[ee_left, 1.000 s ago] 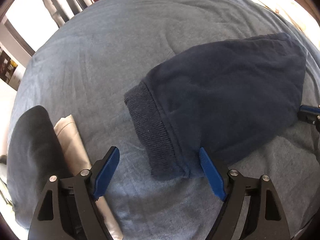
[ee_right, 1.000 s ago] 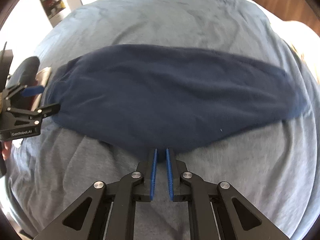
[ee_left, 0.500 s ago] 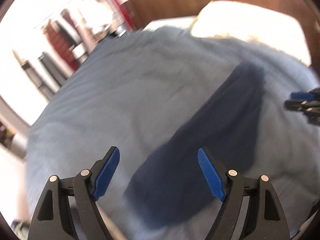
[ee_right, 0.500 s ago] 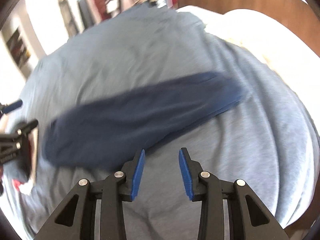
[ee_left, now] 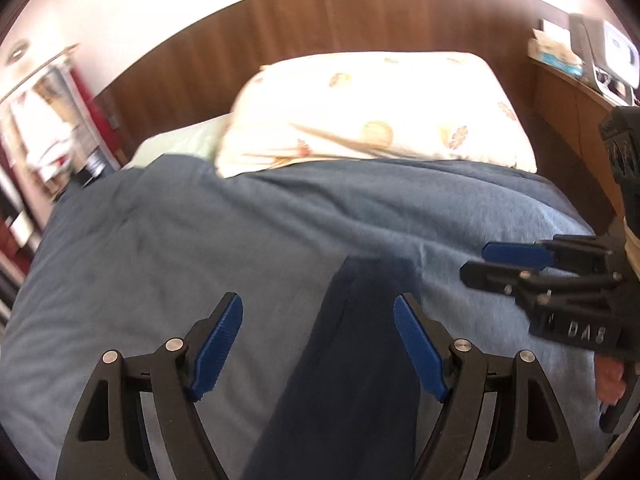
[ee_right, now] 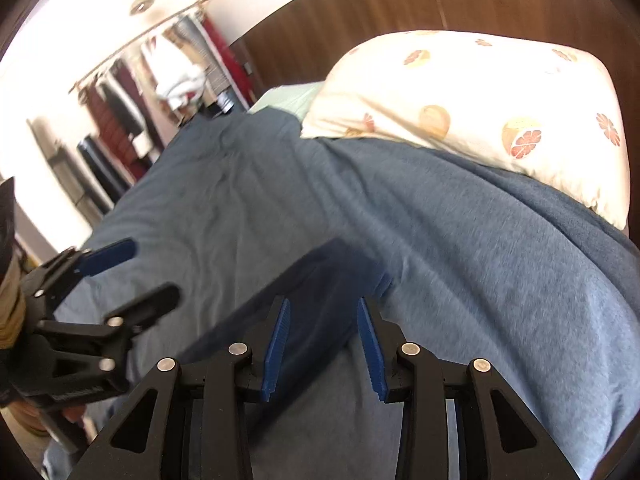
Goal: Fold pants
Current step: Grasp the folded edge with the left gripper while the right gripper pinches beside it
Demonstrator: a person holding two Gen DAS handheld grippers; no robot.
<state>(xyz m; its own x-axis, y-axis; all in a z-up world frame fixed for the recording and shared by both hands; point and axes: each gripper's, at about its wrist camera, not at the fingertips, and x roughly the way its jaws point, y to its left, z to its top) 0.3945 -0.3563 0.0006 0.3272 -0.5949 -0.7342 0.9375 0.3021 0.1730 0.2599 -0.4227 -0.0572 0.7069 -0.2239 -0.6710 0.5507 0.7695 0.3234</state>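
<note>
Both cameras swung up: pillow (ee_left: 376, 112), headboard (ee_left: 320, 20) now visible. Right gripper (ee_right: 323, 338), earlier pinched together, now parted, empty. Left gripper (ee_left: 318, 344) wide, narrowing, above navy pants (ee_left: 352, 360).

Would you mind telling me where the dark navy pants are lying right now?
The dark navy pants lie on the blue blanket, a long strip running toward the fruit-print pillow; both wrist views show them low and centre, below the open grippers.

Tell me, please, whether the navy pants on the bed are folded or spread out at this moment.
Folded, apparently: the pants lie on the blue blanket as one narrow strip, with no separate legs showing. Their near end is cut off, so further folds cannot be told.
</note>
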